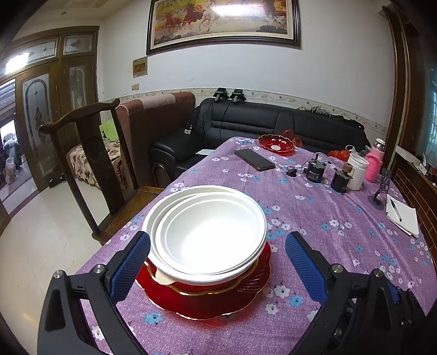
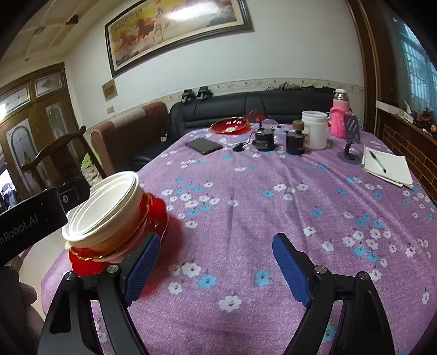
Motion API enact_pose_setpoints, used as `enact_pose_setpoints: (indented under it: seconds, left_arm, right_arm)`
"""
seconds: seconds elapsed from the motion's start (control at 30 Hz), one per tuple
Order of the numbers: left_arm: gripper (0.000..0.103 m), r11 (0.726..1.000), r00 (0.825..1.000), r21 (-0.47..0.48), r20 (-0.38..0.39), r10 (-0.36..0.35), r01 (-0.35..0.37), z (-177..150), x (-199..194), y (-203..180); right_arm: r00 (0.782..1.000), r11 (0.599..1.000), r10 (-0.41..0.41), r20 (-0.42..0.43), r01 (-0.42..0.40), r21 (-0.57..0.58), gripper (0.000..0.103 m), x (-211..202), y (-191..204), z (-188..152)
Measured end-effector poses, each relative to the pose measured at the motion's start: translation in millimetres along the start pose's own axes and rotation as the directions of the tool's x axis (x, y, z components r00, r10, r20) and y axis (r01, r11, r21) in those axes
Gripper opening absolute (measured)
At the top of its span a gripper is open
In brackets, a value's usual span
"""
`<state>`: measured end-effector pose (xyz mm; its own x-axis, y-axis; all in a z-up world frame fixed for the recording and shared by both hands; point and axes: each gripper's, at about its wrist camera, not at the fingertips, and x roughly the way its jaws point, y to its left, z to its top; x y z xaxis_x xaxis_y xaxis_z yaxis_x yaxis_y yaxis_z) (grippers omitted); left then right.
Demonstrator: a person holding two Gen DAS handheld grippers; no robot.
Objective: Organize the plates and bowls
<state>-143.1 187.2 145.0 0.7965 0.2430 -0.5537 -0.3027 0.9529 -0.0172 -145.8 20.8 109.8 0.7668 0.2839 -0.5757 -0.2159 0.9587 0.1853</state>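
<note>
**Both grippers wide open, nothing held; stack sits at the left gripper**

Living room, white wall with a framed horse painting (image 1: 222, 23), black sofa (image 1: 273, 123) behind a table under a purple floral tablecloth (image 2: 273, 207). Wooden chair (image 1: 90, 153) off the table's left edge.

Left gripper (image 1: 217, 262): jaws spread wide, not clamped on anything. The stack sits between and just ahead of the blue pads (image 1: 131, 269). Bottom is a red plate (image 1: 202, 303), above it a gold-rimmed red dish (image 1: 207, 289), on top nested white bowls (image 1: 207, 232). Left pad is right against the stack's left edge; can't tell if it actually touches. Right pad stands clear of the stack, with tablecloth showing in the gap.

Far ahead of the left gripper: black phone (image 1: 254, 159) lying flat, red glass dish (image 1: 276, 144) beyond it near the sofa. Ahead-right: small black devices (image 1: 315, 170), white container (image 1: 357, 170), pink-sleeved bottle (image 1: 375, 161), notepad with pen (image 1: 401, 214).

Right gripper (image 2: 217, 269): jaws equally wide apart, empty, only tablecloth between the pads. In its view the same stack (image 2: 109, 215) is ahead-left, just outside the left finger (image 2: 142, 267), partly hidden by it. The left gripper's black body (image 2: 30, 215) sits further left, beside the stack.
</note>
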Motion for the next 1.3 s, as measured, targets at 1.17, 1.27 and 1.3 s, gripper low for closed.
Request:
enact_pose_setpoints:
  seconds: [1.17,1.27,1.3]
  left_arm:
    - [0.103,0.962,0.940,-0.206,0.253,0.230,-0.180,-17.3,-43.8,82.5]
    - [0.103,0.966,0.938,-0.216,0.282,0.200,-0.141,-15.7,-48.8,87.2]
    - [0.103,0.973,0.950,-0.205,0.266,0.164,-0.110,-13.0,-45.3,88.6]
  right_arm:
    - [0.999,0.986,0.026,-0.047,-0.034,-0.166,0.088,17.6,90.5,12.8]
    - [0.999,0.982,0.039,-0.038,-0.045,-0.183,0.088,16.0,95.7,12.9]
    - [0.999,0.981,0.041,-0.036,-0.047,-0.189,0.088,15.3,97.9,13.2]
